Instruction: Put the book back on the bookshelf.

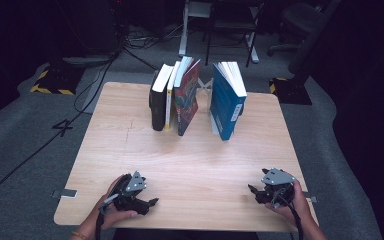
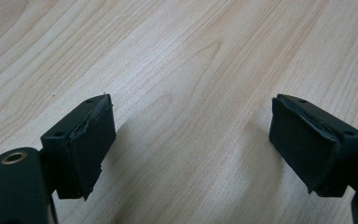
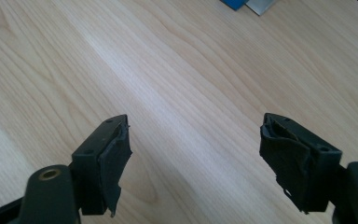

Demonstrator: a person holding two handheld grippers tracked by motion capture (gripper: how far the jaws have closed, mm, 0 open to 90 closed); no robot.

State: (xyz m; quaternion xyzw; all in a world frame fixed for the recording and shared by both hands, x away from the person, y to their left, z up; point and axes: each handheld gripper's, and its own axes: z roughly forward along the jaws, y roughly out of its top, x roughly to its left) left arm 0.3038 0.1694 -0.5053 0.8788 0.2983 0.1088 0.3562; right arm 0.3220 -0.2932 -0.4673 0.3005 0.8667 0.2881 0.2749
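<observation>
Books stand in a row at the far middle of the wooden table (image 1: 130,150): a black book (image 1: 157,102), a thin yellow-spined one (image 1: 169,105), a red-patterned one (image 1: 186,100) leaning left, and apart to the right a blue book (image 1: 226,105). My left gripper (image 1: 147,204) rests near the front left edge, held by a hand; in the left gripper view it (image 2: 191,140) is open over bare wood. My right gripper (image 1: 254,192) rests near the front right edge; in the right gripper view it (image 3: 193,154) is open with nothing between its jaws. The blue book's corner (image 3: 235,3) shows at the top.
A gap separates the red-patterned book and the blue book. Beyond the table lie grey carpet, cables (image 1: 40,145), desk legs (image 1: 184,30) and a chair base (image 1: 280,47). A metal bracket (image 1: 66,193) sticks out at the table's left front edge.
</observation>
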